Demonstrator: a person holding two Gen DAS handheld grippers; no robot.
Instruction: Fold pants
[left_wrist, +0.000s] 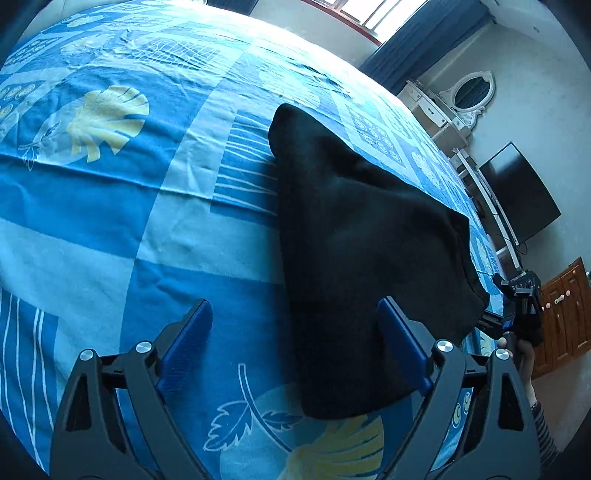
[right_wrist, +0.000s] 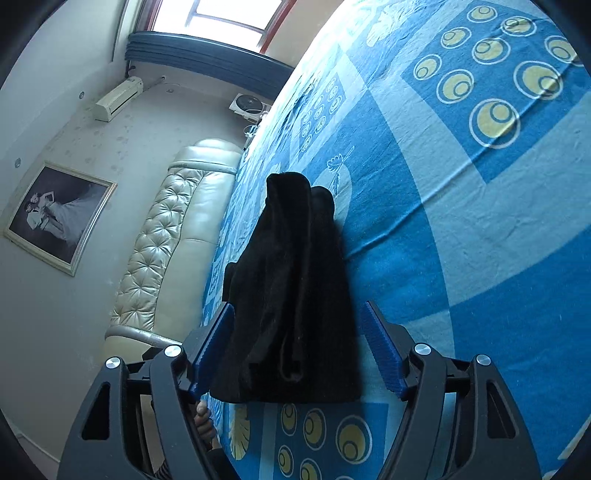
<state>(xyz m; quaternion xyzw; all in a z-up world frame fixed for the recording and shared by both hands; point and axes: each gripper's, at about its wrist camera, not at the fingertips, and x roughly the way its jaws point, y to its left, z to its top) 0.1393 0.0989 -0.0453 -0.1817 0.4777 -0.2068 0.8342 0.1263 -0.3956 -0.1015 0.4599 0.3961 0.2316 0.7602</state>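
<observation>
Tongs first: left gripper (left_wrist: 293, 347) sits at the bottom of its own view with both blue pads spread wide, nothing pinched. One pad (left_wrist: 400, 345) overlaps the near edge of the black pants (left_wrist: 354, 236) in the picture, the other is out over bare sheet, so it's released. Right gripper (right_wrist: 299, 345) is much the same, jaws apart at the bottom of its frame, with the near end of the pants lying between the pads but not squeezed as far as I can see. Pants are a folded dark bundle lying flat on the blue patterned bedsheet (left_wrist: 110, 206), running from frame centre down toward the grippers. Right wrist view also has a tufted cream headboard (right_wrist: 166, 236) at centre left and a framed picture (right_wrist: 59, 216) on the wall.
</observation>
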